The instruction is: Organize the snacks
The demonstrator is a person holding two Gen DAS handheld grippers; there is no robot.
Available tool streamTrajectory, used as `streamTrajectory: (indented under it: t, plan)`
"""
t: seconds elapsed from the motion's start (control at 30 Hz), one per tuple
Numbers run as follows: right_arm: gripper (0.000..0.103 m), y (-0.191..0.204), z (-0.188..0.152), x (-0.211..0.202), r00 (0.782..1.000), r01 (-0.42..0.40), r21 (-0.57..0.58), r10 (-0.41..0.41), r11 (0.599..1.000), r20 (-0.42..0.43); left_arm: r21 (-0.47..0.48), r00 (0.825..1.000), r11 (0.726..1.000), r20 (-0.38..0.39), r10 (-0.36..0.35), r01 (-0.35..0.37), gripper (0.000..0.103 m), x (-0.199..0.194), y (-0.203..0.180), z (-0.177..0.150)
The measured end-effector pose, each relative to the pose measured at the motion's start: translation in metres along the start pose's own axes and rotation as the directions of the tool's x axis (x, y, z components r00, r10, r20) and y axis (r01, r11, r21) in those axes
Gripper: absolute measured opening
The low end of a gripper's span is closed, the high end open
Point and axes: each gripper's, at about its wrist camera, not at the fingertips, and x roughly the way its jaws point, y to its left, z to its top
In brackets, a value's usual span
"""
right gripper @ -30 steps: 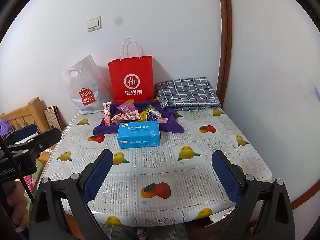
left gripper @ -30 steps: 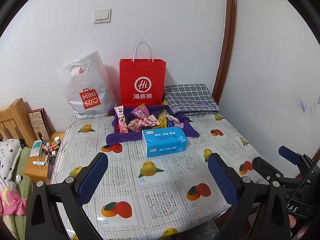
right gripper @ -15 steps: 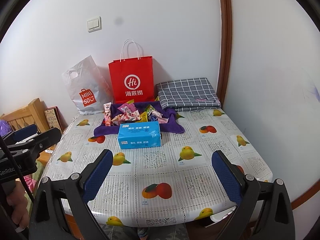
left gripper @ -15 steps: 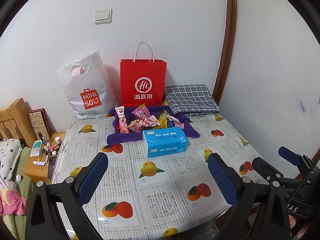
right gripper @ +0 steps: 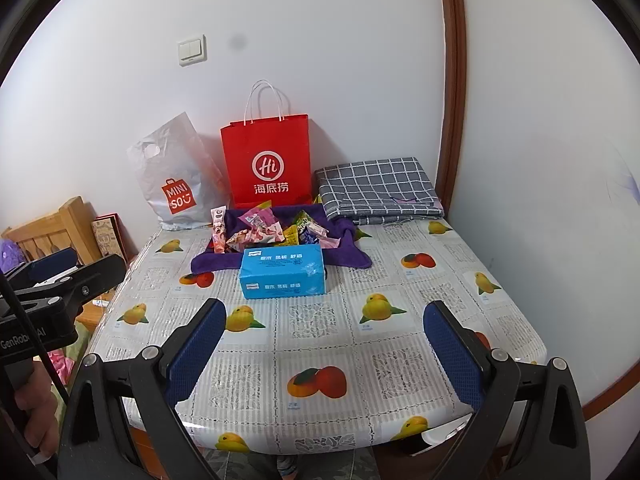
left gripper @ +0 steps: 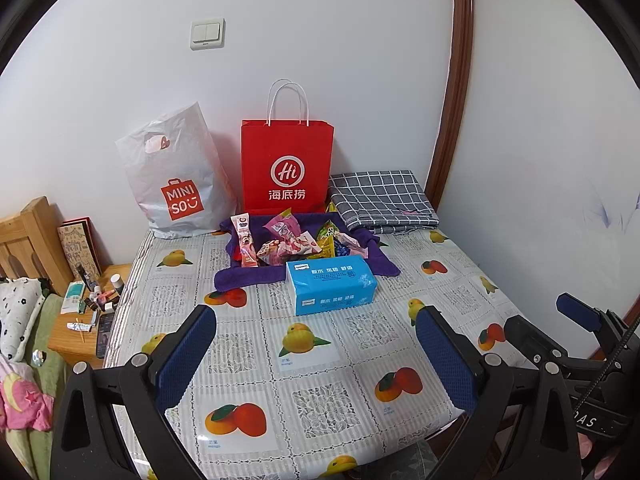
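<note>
Left gripper hangs over the near worktop with jaws wide apart and empty; at far centre the snacks lie heaped in a purple cloth behind a blue tissue box. Right gripper is likewise spread, holding nothing. Heap fits either unsorted or already gathered; stage unclear.

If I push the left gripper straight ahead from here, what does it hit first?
Probably the blue tissue box, which sits between the open left gripper and the snack packets on the purple cloth. Only bare tablecloth lies before it, though depth is hard to judge.
</note>
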Motion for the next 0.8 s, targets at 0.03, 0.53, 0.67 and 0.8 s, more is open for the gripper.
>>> streamTrajectory:
  t: [0.03,0.53,0.67,0.8]
  plan:
    - [0.098,0.0004,0.0002,0.0004,1.0,-0.001,0.001,0.001,1.0,0.0,0.001,1.0,1.0,0.0,-0.001,0.001,0.101,0.0,0.0001,-0.0001]
    - [0.098,0.003,-0.0002,0.0004,1.0,-0.009,0.002,0.009,1.0,0.004,0.001,1.0,1.0,-0.003,0.005,-0.005,0.101,0.001,-0.0013,-0.0002]
    - [0.098,0.0044,-0.0001,0.0013,1.0,-0.011,0.005,0.011,1.0,0.003,-0.002,1.0,1.0,-0.004,0.008,-0.008,0.101,0.002,-0.0022,-0.0002]
    - [0.098,0.0066,-0.0008,0.0021,1.0,-0.021,0.005,0.021,1.0,0.006,-0.004,1.0,1.0,-0.002,0.023,-0.023,0.101,0.0039,-0.003,-0.0002]
